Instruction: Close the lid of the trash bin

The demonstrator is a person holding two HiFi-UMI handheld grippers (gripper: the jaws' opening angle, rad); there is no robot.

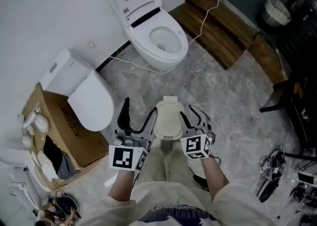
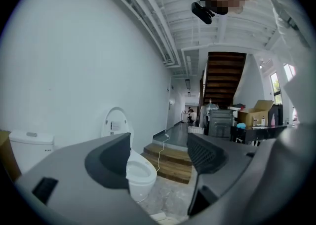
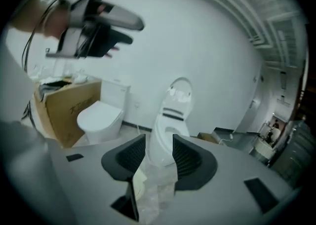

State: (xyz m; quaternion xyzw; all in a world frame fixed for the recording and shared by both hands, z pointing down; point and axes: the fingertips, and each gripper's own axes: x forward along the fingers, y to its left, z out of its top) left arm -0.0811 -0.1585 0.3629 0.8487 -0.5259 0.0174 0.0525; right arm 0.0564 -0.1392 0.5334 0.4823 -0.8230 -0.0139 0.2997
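Observation:
A cream trash bin (image 1: 168,120) stands on the grey floor just ahead of the person's legs, and its lid looks to lie flat on top. My left gripper (image 1: 137,117) hangs left of the bin and my right gripper (image 1: 194,117) right of it, both above it and apart from it. In the left gripper view the left gripper (image 2: 160,157) is open and empty, pointing level toward a toilet. The right gripper (image 3: 159,157) tilts down with a narrower empty gap. A cream edge of the bin (image 3: 139,185) shows low in that gap.
A white toilet (image 1: 153,31) with its seat lid raised stands against the wall ahead. A second toilet (image 1: 89,98), lid down, sits left beside a cardboard box (image 1: 67,131). Wooden steps (image 1: 218,27) with a white cable (image 1: 208,14) lie right. Black gear (image 1: 270,173) is on the floor.

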